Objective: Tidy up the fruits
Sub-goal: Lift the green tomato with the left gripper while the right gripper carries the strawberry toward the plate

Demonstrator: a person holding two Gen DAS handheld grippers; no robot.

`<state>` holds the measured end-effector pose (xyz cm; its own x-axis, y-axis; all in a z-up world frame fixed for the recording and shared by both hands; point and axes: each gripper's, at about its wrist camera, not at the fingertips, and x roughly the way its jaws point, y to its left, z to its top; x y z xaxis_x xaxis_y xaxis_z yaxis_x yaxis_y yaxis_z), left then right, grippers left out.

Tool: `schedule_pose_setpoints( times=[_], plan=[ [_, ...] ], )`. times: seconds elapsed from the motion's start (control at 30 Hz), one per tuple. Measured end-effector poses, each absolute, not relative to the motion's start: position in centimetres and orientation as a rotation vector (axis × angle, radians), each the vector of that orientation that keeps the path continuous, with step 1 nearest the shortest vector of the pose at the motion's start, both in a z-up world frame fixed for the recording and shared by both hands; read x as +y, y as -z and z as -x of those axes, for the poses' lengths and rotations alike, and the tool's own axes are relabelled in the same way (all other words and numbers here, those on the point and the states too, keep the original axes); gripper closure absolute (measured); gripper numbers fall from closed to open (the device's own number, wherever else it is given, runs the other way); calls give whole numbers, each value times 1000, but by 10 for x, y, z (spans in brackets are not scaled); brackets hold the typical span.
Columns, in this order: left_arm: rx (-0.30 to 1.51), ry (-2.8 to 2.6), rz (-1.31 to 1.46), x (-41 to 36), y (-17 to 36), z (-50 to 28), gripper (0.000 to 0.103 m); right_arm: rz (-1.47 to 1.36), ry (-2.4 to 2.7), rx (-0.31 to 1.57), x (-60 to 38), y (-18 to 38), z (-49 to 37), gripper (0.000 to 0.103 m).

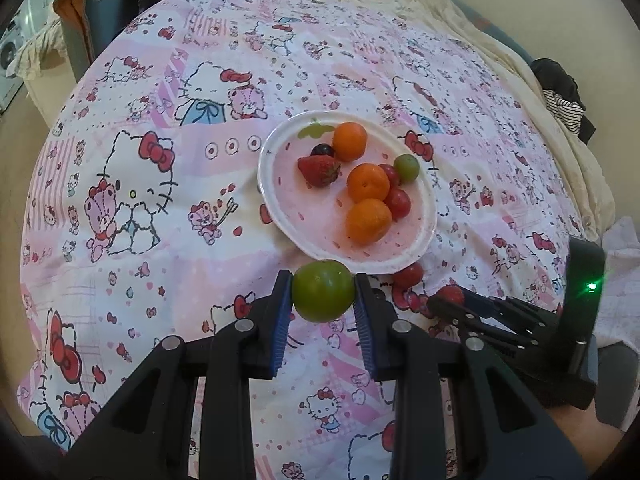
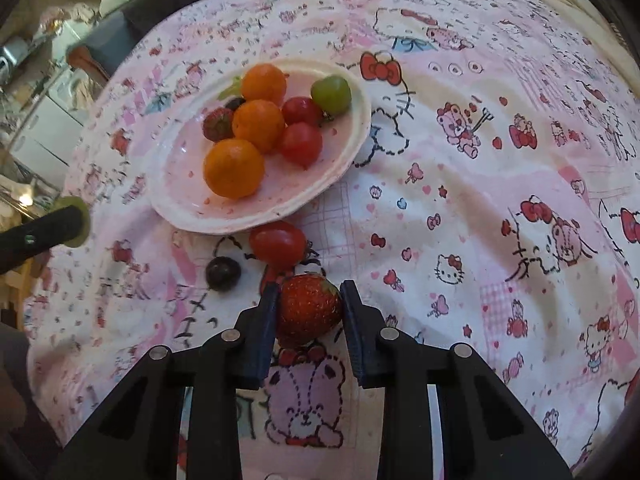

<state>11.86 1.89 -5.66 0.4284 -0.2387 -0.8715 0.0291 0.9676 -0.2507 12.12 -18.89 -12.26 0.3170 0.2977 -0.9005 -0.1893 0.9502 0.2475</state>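
A pink-and-white plate (image 1: 416, 258) (image 2: 352, 148) lies on the patterned cloth and holds three oranges (image 1: 368, 182) (image 2: 234, 168), cherry tomatoes (image 2: 301, 142), a strawberry (image 1: 320, 171), a dark grape (image 1: 322, 149) and a small green fruit (image 1: 406, 167) (image 2: 331, 94). My left gripper (image 1: 322, 292) is shut on a large green fruit (image 1: 322, 290) just in front of the plate's near rim. My right gripper (image 2: 309, 304) is shut on a strawberry (image 2: 308, 306) on the cloth. The right gripper (image 1: 454, 298) also shows in the left wrist view, low at the right.
A cherry tomato (image 2: 278, 243) (image 1: 408, 275) and a dark grape (image 2: 223, 273) lie on the cloth between the plate and my right gripper. Rumpled cream bedding (image 1: 520, 72) borders the cloth at the back and right. Furniture (image 1: 76, 20) stands beyond the far left edge.
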Motion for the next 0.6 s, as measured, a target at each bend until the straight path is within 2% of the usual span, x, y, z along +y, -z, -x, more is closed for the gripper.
schedule_pose_setpoints(
  times=[0.37,0.6],
  plan=[
    [997,140,211,31,27,-120,77,-204,-372,1005,-206,53,-132,71],
    [954,151,135,25,11,-153,77,-227,-419,971,-206,33,-177,71]
  ],
)
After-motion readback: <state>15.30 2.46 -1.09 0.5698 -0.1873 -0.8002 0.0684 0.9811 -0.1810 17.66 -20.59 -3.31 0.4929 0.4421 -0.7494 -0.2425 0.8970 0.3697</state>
